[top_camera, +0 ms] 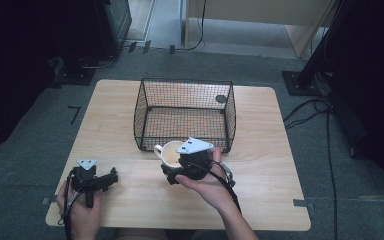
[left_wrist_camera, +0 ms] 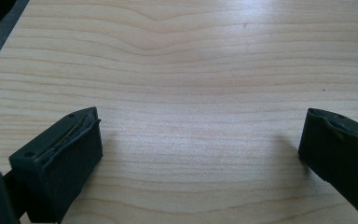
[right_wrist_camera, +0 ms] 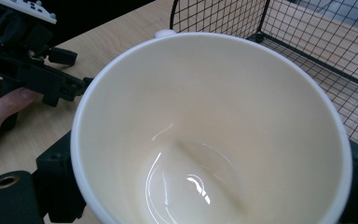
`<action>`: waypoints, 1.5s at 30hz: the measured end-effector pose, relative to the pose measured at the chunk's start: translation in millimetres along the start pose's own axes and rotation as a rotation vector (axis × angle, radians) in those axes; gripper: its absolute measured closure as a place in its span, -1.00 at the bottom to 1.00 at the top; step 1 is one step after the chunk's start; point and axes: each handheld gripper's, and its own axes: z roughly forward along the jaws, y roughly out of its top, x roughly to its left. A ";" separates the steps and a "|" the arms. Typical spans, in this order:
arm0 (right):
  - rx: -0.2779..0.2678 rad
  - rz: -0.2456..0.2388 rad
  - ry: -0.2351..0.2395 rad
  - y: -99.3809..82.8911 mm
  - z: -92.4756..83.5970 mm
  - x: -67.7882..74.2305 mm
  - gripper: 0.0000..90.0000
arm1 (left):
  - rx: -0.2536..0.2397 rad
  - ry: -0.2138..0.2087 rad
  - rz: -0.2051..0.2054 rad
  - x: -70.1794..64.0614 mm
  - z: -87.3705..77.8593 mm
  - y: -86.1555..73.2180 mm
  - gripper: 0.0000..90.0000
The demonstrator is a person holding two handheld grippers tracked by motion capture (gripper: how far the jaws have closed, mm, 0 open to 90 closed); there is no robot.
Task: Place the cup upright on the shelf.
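- Right gripper (top_camera: 172, 176): my jaws are clamped on the outside of the cream mug (top_camera: 170, 153), one on each flank of its wall. In the right gripper view the mug (right_wrist_camera: 205, 140) sits between the two black jaws with its mouth turned toward the camera, so I look straight down onto the glossy, empty bottom.
- Mug handle: a small white loop, seen in the high view on the side of the mug facing the table's left edge.
- Mug position: over the middle of the table, toward the near edge, just in front of the wire basket's front wall. I cannot tell whether it rests on the wood or is lifted clear.
- Right hand (top_camera: 207, 182): palm under the gripper body, forearm coming in from the near edge.
- Wire basket (top_camera: 145, 112): black mesh, open top, standing at the centre of the table toward the far edge. In the right gripper view its mesh wall (right_wrist_camera: 307, 37) is just behind the mug's rim.
- Left gripper (top_camera: 111, 177): jaws released, standing wide apart. In the left gripper view bare wood lies between them (left_wrist_camera: 200, 149).
- Left gripper position: near the table's near-left corner, well apart from the mug, left hand (top_camera: 80, 207) wrapped around the grip. It also shows in the right gripper view (right_wrist_camera: 79, 84), off behind the mug.
- Table (top_camera: 265, 165): light wood grain, rounded corners, on grey carpet.
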 end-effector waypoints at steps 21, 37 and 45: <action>-0.035 0.003 -0.006 33.5 -15.3 -23.0 -0.80 | -0.001 0.000 -0.001 0.0 0.0 0.1 -1.00; -0.050 0.017 -0.031 57.3 -17.8 -49.4 -0.80 | -0.001 0.000 -0.001 0.0 0.0 0.1 -1.00; -0.045 0.029 -0.050 64.2 -10.9 -60.8 -0.80 | -0.001 0.000 -0.001 0.0 0.0 0.1 -1.00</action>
